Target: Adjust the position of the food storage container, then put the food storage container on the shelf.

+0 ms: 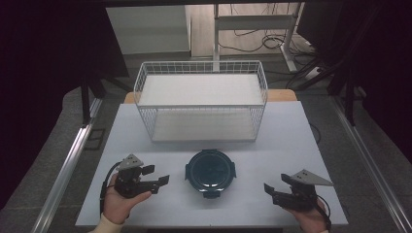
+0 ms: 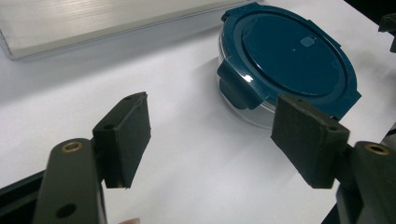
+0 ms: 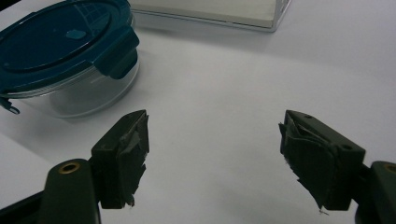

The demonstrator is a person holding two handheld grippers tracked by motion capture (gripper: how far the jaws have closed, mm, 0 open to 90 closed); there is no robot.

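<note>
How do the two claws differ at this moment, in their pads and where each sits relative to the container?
The left claw sits left of the lidded container; the right claw sits right of it, farther off. The left claw's pads look smooth and intact; the right claw's pads are torn and frayed. Both are open, hold nothing, and point toward the container over the white table.

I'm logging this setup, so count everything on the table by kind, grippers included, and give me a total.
Round container with dark blue lid: 1
White wire basket: 1
Handheld grippers: 2, the left gripper and the right gripper, both with jaws apart and nothing between them
Total: 4
</note>
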